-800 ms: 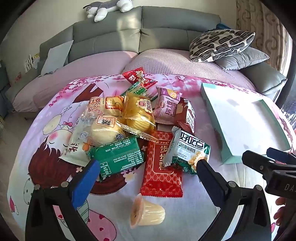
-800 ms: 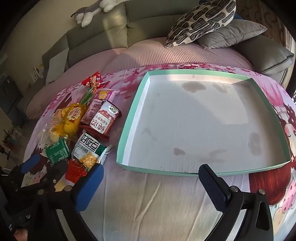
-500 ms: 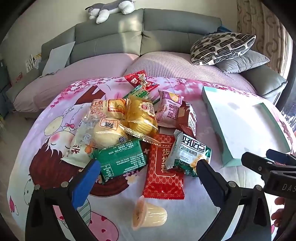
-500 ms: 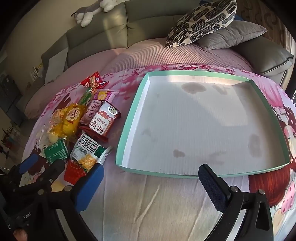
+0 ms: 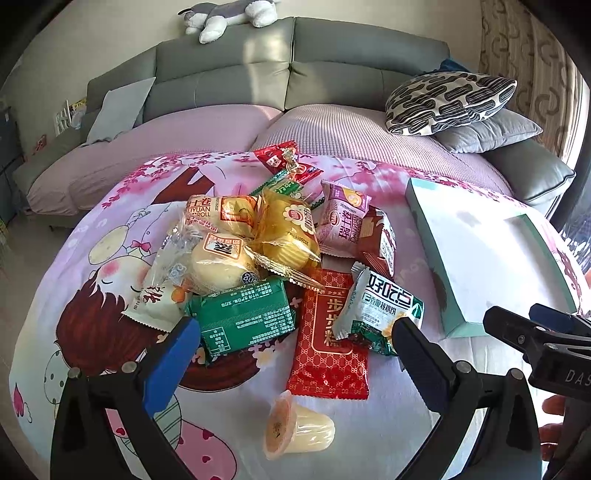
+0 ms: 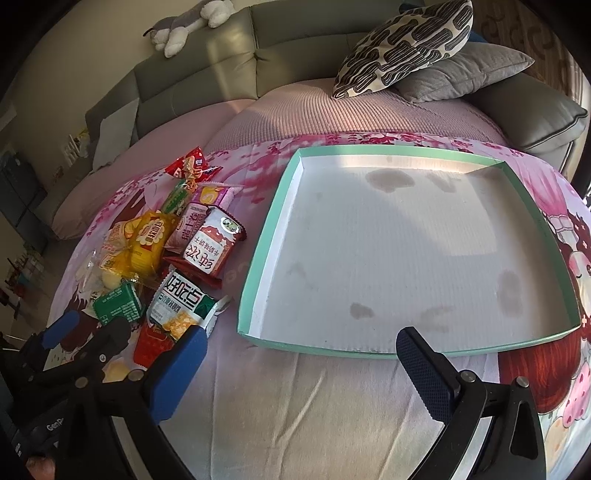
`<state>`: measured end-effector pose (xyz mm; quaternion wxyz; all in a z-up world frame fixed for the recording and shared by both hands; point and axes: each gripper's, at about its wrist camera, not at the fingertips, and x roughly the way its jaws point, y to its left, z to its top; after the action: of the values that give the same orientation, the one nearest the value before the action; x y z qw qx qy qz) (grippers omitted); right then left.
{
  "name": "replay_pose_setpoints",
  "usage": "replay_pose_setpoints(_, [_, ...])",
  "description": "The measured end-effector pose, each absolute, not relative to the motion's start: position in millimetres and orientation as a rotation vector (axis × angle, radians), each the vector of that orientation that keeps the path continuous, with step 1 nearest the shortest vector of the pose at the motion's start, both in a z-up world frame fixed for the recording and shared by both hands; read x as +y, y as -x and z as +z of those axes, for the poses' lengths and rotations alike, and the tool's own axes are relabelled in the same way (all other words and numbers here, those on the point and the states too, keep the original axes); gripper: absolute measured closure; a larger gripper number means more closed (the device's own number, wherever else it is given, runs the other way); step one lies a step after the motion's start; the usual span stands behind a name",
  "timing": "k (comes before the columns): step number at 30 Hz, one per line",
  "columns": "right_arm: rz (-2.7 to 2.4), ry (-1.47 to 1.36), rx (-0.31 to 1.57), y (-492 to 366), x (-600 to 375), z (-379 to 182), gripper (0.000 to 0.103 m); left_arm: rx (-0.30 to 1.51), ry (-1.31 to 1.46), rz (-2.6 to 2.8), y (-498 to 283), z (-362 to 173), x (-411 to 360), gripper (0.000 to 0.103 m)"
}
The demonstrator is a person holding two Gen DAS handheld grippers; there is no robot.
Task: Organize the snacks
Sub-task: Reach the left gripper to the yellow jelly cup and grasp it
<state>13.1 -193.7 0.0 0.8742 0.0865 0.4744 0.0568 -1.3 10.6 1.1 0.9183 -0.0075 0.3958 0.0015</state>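
A pile of snack packets lies on a pink cartoon cloth: a green packet [image 5: 245,319], a red packet [image 5: 327,345], a white-green packet [image 5: 380,308], yellow buns [image 5: 284,230]. A jelly cup [image 5: 297,430] lies on its side nearest me. My left gripper [image 5: 291,354] is open and empty, hovering just short of the pile. A shallow teal-rimmed tray [image 6: 264,258] sits empty to the right; it also shows in the left wrist view [image 5: 428,236]. My right gripper [image 6: 301,363] is open and empty in front of the tray's near edge. The pile [image 6: 192,254] lies left of it.
A grey sofa [image 5: 295,62] runs behind the table, with a patterned cushion [image 5: 447,101], a grey cushion [image 5: 487,131] and a plush toy [image 5: 229,14] on its back. The cloth's edge drops off at left. The right gripper's body [image 5: 546,343] shows at the right.
The left gripper has drawn back and dipped slightly, so the pile sits lower in view. The right gripper has shifted a little left. Both stay open; nothing was grasped.
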Motion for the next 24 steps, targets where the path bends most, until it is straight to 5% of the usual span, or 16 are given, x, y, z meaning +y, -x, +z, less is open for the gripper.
replay_pose_setpoints(24, [0.122,-0.149,0.999,-11.7,-188.1,-4.9,0.000,0.791,0.043,0.006,2.6,-0.6,16.9,0.000])
